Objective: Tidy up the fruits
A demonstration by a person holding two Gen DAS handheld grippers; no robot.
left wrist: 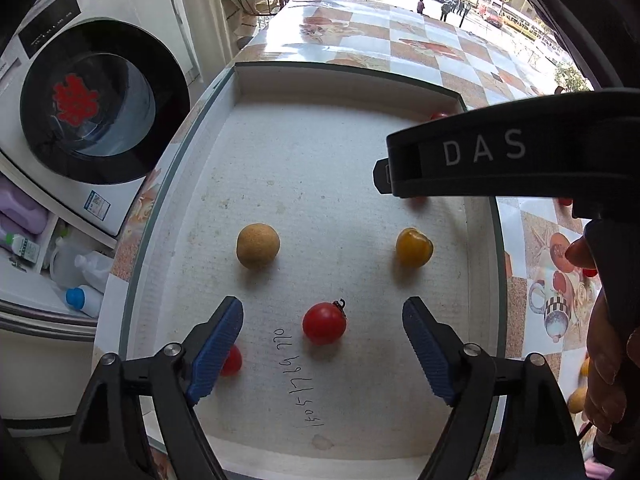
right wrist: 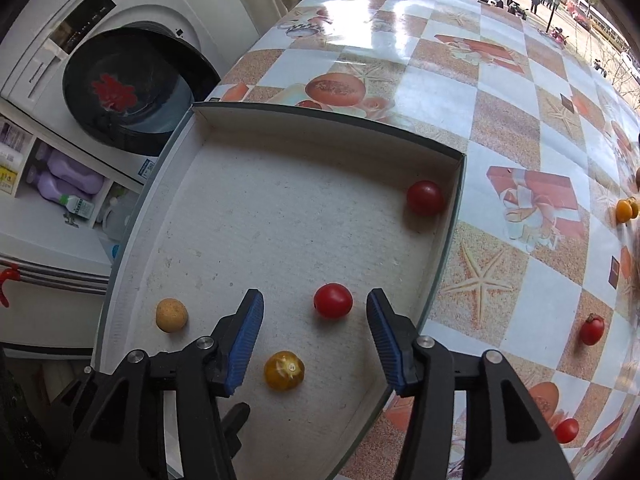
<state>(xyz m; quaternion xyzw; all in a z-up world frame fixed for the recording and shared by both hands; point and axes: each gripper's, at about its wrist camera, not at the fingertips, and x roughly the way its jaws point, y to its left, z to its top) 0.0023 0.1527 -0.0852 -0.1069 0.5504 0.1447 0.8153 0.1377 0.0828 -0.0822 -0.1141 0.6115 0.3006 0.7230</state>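
Spread wide, the blue fingers (left wrist: pixel 218 346) of the left gripper (left wrist: pixel 323 344), with nothing held. Hanging low over the white tray (left wrist: pixel 348 80), with a red tomato (left wrist: pixel 324 323) sitting right between the tips but touching neither one. Little curly stem on top of it. Another red one (left wrist: pixel 232 360) peeking out from behind the left finger.

Spread wide too, the right gripper (right wrist: pixel 316 336), also holding nothing. A second red tomato (right wrist: pixel 333 301) just ahead of its tips, inside the tray. A yellow tomato (right wrist: pixel 284 371) lower down between the fingers, near the wrist end. A tan round fruit (right wrist: pixel 171 315) off to the left side (rough-looking skin, maybe a longan). One more red tomato (right wrist: pixel 425 198) tucked in the far right corner by the tray wall.

Out on the checked tablecloth (right wrist: pixel 500 92), more small fruits not yet in the tray: a red one with a stem (right wrist: pixel 591 330), another red one (right wrist: pixel 566 430) near the bottom, and orange ones (right wrist: pixel 626 210) at the far edge.

Likely very light, smooth and round, so easy to roll away or slip. Thin skin, soft inside, easy to squash or split. Best squeezed gently across the fat middle, with the stem left alone. Probably tougher, the tan one, and less slippery.
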